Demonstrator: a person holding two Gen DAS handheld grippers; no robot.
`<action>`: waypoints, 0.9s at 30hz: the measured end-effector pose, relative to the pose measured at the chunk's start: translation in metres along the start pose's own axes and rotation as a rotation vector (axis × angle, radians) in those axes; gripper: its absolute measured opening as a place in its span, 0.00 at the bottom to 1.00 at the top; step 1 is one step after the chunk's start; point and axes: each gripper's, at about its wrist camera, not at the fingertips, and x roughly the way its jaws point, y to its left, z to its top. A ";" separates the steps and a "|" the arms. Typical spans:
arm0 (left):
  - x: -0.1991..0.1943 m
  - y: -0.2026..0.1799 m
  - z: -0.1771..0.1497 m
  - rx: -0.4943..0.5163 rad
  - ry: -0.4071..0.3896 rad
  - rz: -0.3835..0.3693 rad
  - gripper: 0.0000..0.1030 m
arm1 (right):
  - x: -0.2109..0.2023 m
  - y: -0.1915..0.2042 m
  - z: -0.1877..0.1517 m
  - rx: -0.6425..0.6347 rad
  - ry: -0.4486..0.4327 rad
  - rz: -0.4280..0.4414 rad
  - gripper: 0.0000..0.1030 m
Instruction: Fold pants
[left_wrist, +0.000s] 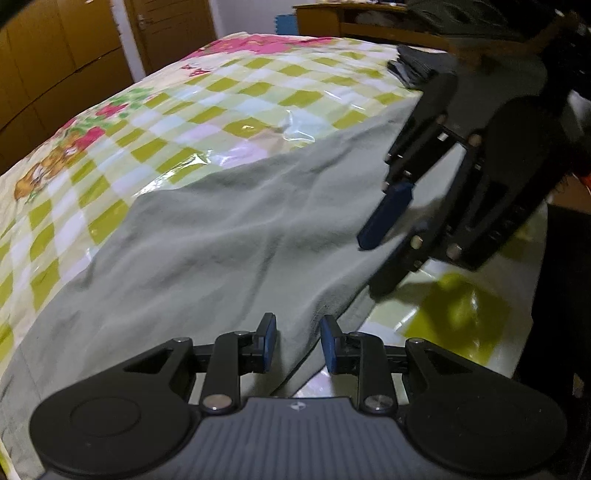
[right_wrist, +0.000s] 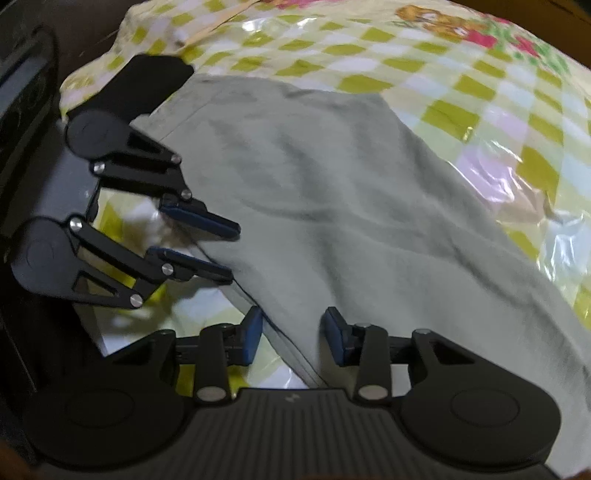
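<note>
Pale grey-green pants (left_wrist: 221, 240) lie spread flat on a table under a glossy green-checked cloth (left_wrist: 221, 96). My left gripper (left_wrist: 300, 341) straddles the near hem edge of the pants. Its blue pads (left_wrist: 271, 341) stand apart, with cloth in the gap but no visible pinch. The right gripper (left_wrist: 373, 266) hovers over the same edge further right. In the right wrist view, the right gripper (right_wrist: 293, 338) is open astride the seam of the pants (right_wrist: 351, 203). The left gripper (right_wrist: 232, 254) reaches over that edge from the left, jaws apart.
A stack of dark folded clothes (left_wrist: 417, 62) sits at the far right corner of the table. Behind it stand wooden furniture (left_wrist: 351, 22) and brown wardrobe doors (left_wrist: 55, 55). The checked cloth (right_wrist: 443, 74) is crinkled beside the pants. The table drops off just below both grippers.
</note>
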 end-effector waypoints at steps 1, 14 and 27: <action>0.000 0.000 0.000 -0.002 0.000 -0.006 0.39 | -0.001 0.000 0.001 0.002 -0.004 0.004 0.38; 0.004 0.008 0.004 -0.058 -0.038 0.022 0.39 | 0.001 0.002 0.006 0.017 -0.032 -0.012 0.37; 0.003 0.003 -0.002 -0.014 -0.006 0.009 0.39 | 0.006 -0.003 0.016 0.060 -0.037 -0.008 0.15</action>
